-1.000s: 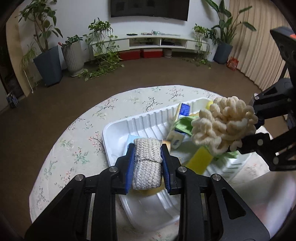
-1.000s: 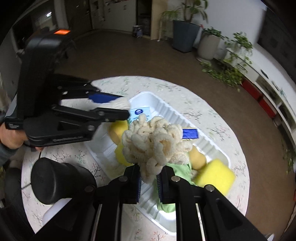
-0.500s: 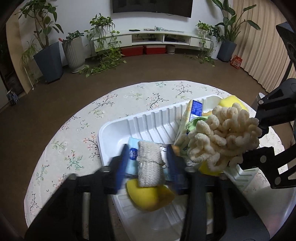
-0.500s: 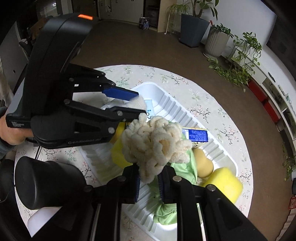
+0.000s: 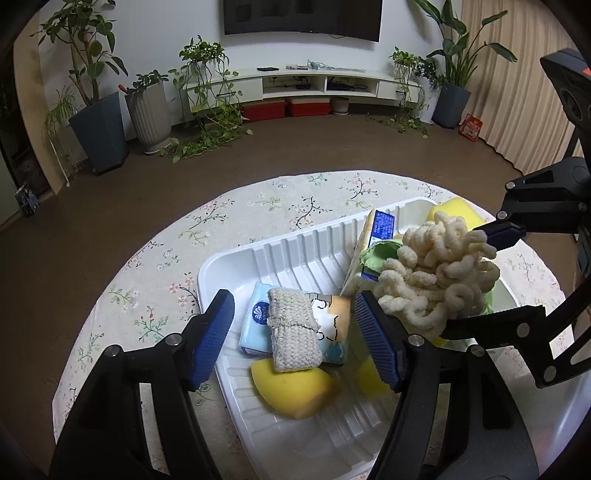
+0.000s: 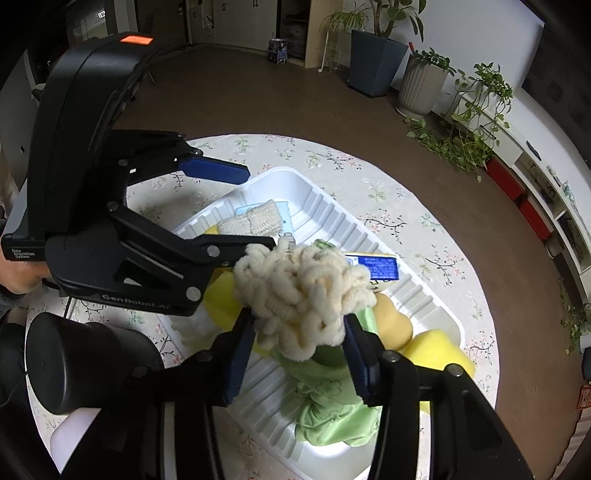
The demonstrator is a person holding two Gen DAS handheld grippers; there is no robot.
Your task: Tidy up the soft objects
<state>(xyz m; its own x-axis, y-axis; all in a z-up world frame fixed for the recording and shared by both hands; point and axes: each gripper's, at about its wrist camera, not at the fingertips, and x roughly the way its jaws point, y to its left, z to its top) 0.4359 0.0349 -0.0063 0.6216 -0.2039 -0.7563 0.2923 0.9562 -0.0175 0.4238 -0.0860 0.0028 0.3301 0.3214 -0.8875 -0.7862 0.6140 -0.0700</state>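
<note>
Both grippers' jaws were opening: left gripper (image 5: 295, 332) stood apart around the knitted pad (image 5: 291, 334), untouched; right gripper (image 6: 299, 354) flanked the chenille puff (image 6: 299, 291) at centre frame, pads clear.

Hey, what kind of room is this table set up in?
Most likely a home living room: a wall-mounted TV hangs above a low white media console, potted houseplants line the wall, and beige curtains hang at the right.
</note>
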